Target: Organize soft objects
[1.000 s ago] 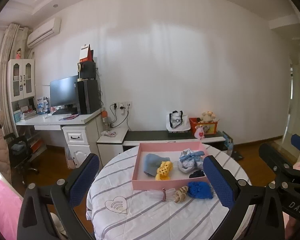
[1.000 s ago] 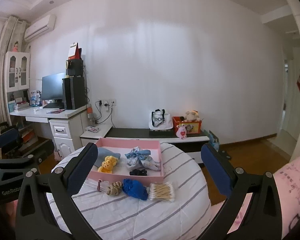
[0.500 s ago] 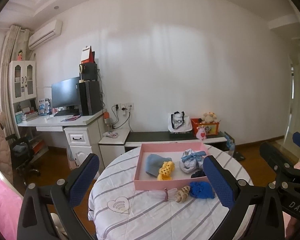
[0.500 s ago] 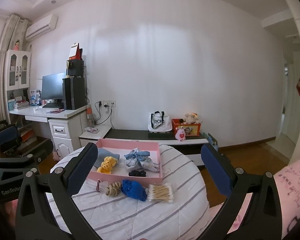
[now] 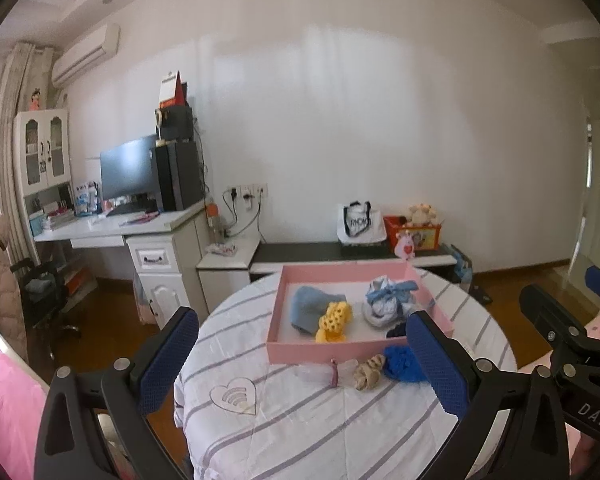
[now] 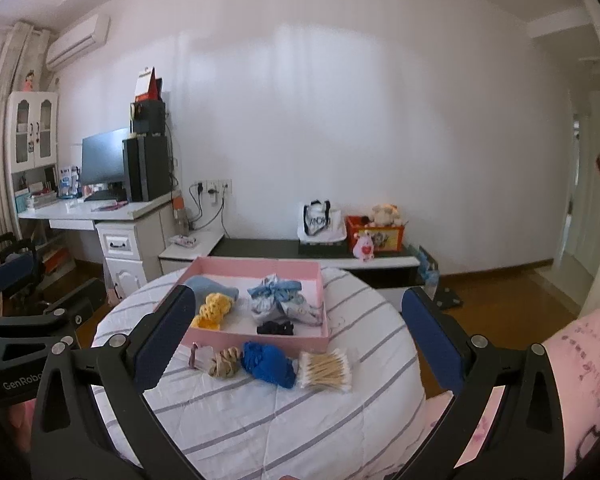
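Round table (image 6: pixel 260 420) in white quilted cloth with grey stripes, white desk (image 6: pixel 100 216) far left | pink shallow tray (image 6: pixel 320 292) held knitted pieces; fuzzy blue cloth (image 6: pixel 268 364) and beige scrunchie (image 6: pixel 224 364) lay near it | left gripper (image 5: pixel 300 364), right gripper (image 6: pixel 296 344) spread wide, empty.
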The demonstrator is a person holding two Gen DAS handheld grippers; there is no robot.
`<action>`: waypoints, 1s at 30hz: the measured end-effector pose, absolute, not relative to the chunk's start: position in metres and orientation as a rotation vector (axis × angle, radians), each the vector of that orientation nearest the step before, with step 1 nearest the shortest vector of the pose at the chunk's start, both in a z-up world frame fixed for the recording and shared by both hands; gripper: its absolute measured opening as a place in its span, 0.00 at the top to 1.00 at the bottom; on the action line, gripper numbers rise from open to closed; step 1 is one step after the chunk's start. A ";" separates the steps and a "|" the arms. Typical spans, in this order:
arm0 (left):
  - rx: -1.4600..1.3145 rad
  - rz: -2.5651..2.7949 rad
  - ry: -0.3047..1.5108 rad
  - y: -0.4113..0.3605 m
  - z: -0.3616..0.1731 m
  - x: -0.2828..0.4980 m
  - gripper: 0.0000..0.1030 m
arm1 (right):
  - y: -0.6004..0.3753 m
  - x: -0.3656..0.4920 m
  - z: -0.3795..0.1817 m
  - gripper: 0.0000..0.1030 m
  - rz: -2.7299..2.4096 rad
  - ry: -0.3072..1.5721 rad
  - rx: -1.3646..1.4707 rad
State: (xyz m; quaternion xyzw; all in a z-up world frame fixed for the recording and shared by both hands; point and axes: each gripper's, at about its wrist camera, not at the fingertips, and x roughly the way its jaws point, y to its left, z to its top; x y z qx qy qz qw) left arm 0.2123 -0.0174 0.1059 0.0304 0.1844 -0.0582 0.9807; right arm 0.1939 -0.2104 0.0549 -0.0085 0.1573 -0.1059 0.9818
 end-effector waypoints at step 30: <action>0.144 -0.123 0.767 -0.050 0.024 0.347 0.00 | -0.258 0.288 -0.057 0.00 -0.247 0.709 0.075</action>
